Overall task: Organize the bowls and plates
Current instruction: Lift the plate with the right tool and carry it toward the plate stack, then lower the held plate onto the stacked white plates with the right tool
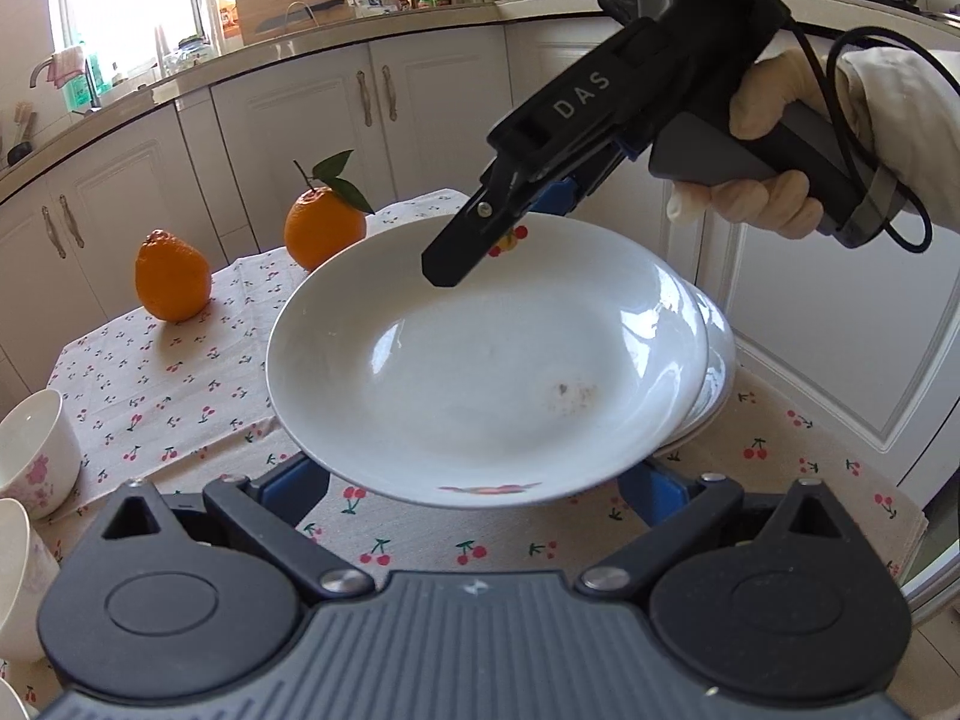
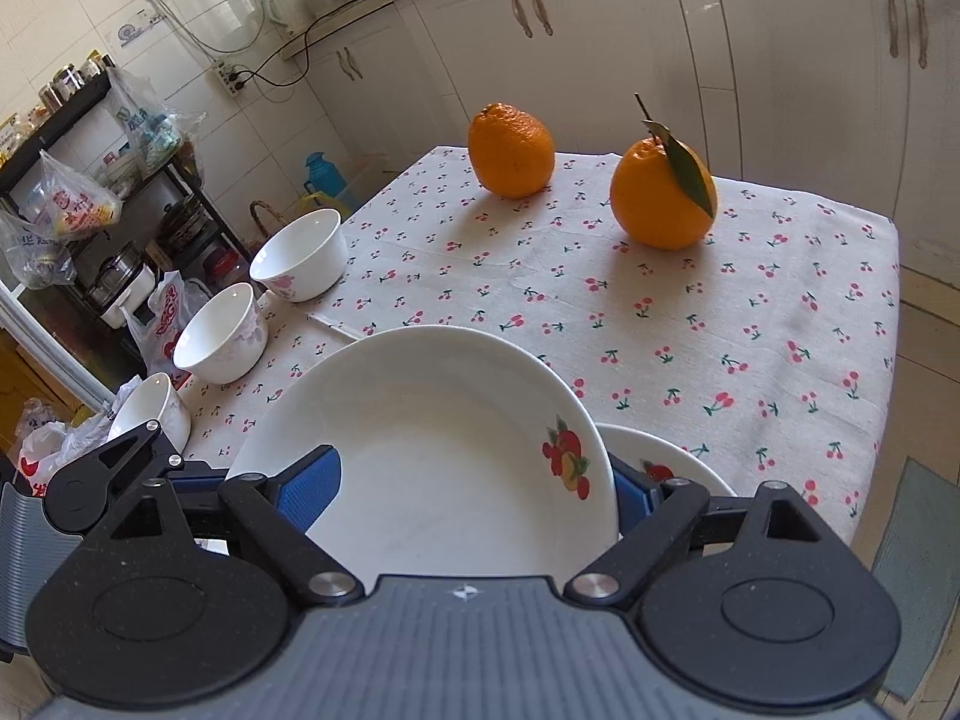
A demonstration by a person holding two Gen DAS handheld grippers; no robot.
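Note:
A deep white plate with a fruit print hangs above the cherry-print tablecloth. It partly overlaps a stack of like plates. My right gripper is shut on its far rim with jaws wide. One finger lies inside the plate and the other sits outside the rim. My left gripper sits at the near rim, jaws wide. Its blue pads run behind the plate edge, so I cannot tell whether they press on it.
Three white flowered bowls line the table's left edge. Two oranges stand at the far side. White cabinets ring the table. A gloved hand holds the right gripper.

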